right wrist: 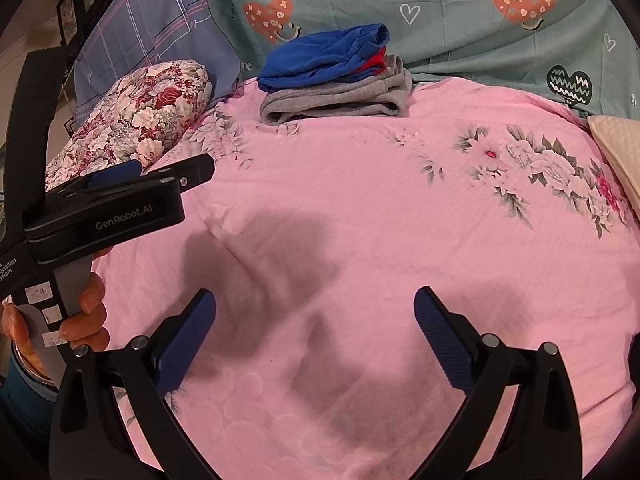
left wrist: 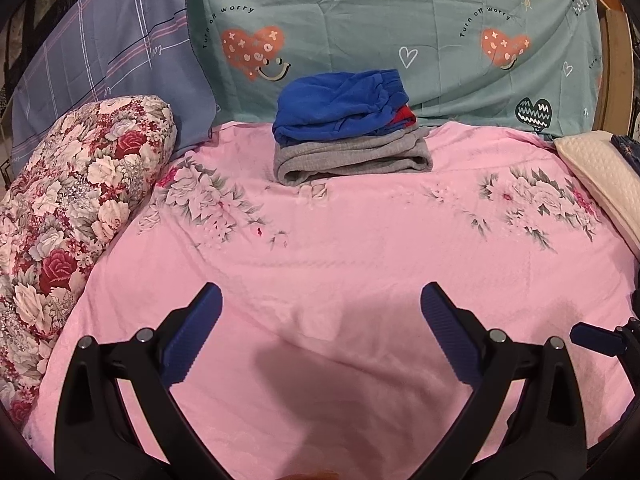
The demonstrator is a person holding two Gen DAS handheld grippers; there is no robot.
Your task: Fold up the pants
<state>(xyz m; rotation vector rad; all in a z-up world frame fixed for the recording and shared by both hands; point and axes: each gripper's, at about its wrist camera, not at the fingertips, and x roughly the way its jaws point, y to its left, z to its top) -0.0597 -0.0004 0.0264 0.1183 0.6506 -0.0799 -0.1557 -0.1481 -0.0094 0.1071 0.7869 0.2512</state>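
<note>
While both tongs hang over bare pink sheet, neither grips anything: the left gripper (left wrist: 321, 300) shows at the bottom of its own view with blue-padded fingers (left wrist: 196, 336) spread wide, nothing between them, a shadow on the cloth just under the gap. Right gripper (right wrist: 315, 300) likewise at the bottom of its view, fingers spread, empty, a larger dark shadow across the sheet at centre frame. Left edge of the right wrist view: the other tool's black body, seen from the side, held by the person's left hand (right wrist: 86, 312) at lower left. Pink floral sheet (left wrist: 340, 248) fills the middle of both views, lightly creased. Upper centre, well apart from both tongs: folded pants stacked, the blue pants (left wrist: 340, 106) on top with a bit of red showing at their right side, the grey pants (left wrist: 352, 156) underneath, lying flat on the sheet's far edge. Behind the stack, a teal heart-print cloth (left wrist: 360, 20) across the top of frame; a blue-grey checked cloth (left wrist: 112, 60) upper left. Floral bolster (left wrist: 68, 208) along the left edge. Cream quilted pillow (left wrist: 600, 176) at the right edge
</note>
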